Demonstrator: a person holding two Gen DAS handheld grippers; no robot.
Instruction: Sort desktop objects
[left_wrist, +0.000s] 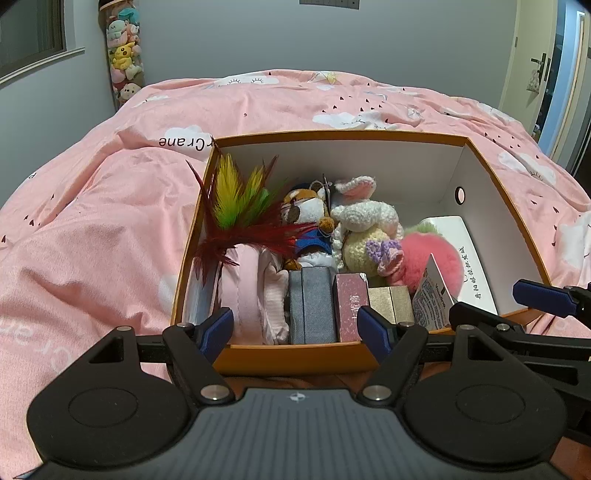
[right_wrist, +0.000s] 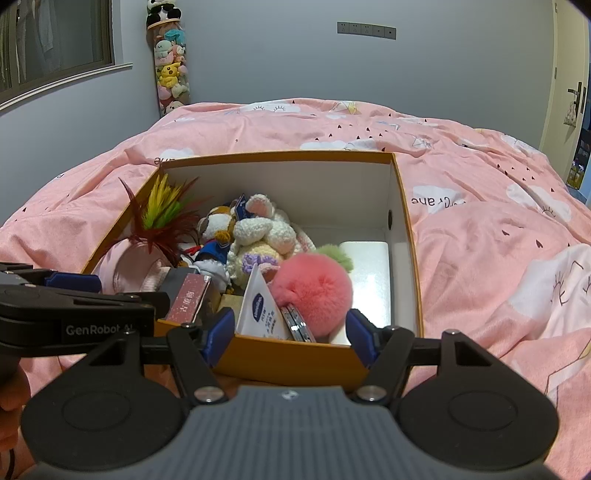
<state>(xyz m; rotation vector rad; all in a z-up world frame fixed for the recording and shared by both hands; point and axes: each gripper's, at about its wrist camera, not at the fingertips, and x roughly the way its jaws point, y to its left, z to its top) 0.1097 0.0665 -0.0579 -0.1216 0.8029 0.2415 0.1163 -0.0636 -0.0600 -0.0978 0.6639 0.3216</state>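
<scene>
- While both of my grippers, left gripper (left_wrist: 295, 332) and right gripper (right_wrist: 291, 336), hang spread and empty, the toys sit packed in the orange box (right_wrist: 288, 360) on the bed (right_wrist: 480, 229).
- Sorting looks nearly done; next I would look for anything left out.

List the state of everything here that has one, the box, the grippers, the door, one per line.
Orange box: lidless, open, partly filled.
Left gripper: open, empty, at the box's near wall.
Right gripper: open, empty, at the box's near wall.
Pink pom-pom: lying in the box.
Feather toy: leaning in the left corner.
Door: ajar.
</scene>
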